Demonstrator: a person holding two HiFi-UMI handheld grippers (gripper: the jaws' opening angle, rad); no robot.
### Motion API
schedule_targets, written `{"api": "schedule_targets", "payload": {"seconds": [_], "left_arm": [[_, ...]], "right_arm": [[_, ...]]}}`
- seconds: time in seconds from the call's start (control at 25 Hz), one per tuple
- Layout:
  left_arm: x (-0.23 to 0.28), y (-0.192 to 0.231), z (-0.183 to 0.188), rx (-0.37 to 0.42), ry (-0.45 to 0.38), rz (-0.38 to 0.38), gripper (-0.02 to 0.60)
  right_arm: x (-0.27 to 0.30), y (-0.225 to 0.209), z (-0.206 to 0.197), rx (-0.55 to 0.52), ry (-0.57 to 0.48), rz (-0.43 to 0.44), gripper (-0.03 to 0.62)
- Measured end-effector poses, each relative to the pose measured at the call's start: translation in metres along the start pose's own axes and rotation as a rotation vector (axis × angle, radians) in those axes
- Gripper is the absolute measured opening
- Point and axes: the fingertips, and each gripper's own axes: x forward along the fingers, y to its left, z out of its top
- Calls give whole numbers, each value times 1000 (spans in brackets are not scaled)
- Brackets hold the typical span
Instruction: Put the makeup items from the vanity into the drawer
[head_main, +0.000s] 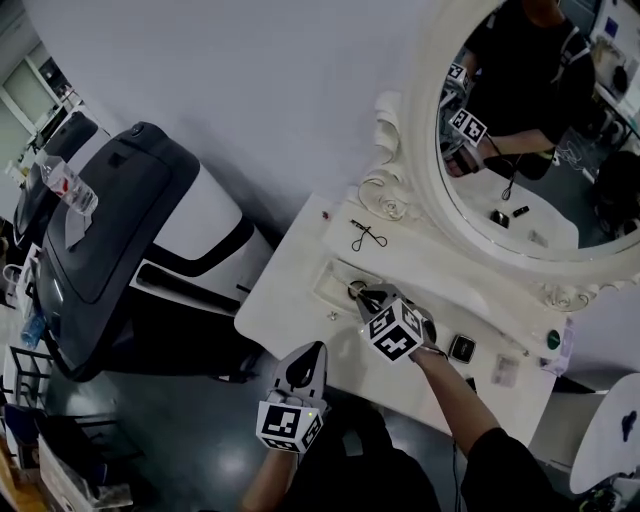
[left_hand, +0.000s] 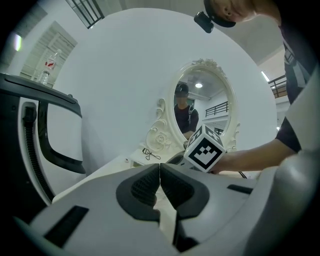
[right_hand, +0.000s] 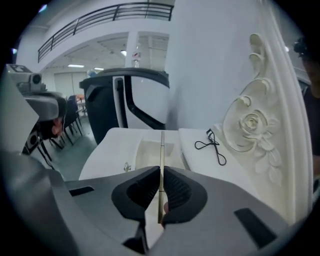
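Right gripper (right_hand: 161, 172): jaws nearly closed, clamped on a slim pencil-like makeup stick (right_hand: 161, 147). The stick stands on end between the pads, its upper end projecting beyond the jaw tips over the open drawer (right_hand: 145, 155) in the white vanity counter (head_main: 285, 305).

Left gripper (left_hand: 160, 172): jaws closed together, nothing between them. It is off the counter's front edge, near the right gripper.

Eyelash curler (head_main: 367, 236): lying flat on the counter beside the ornate mirror (head_main: 540, 130) frame, apart from both grippers.

Small dark square case (head_main: 461, 347): on the counter, to the right of the right gripper.
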Motion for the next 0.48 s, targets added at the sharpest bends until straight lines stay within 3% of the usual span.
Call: {"api": "schedule_targets", "payload": {"seconds": [0.24, 0.48], "left_arm": [[0, 18, 1, -9, 0, 14, 15], [4, 24, -1, -13, 3, 13, 15]], "right_arm": [[25, 8, -9, -217, 160, 43, 43], [37, 10, -10, -357, 219, 48, 43]]}}
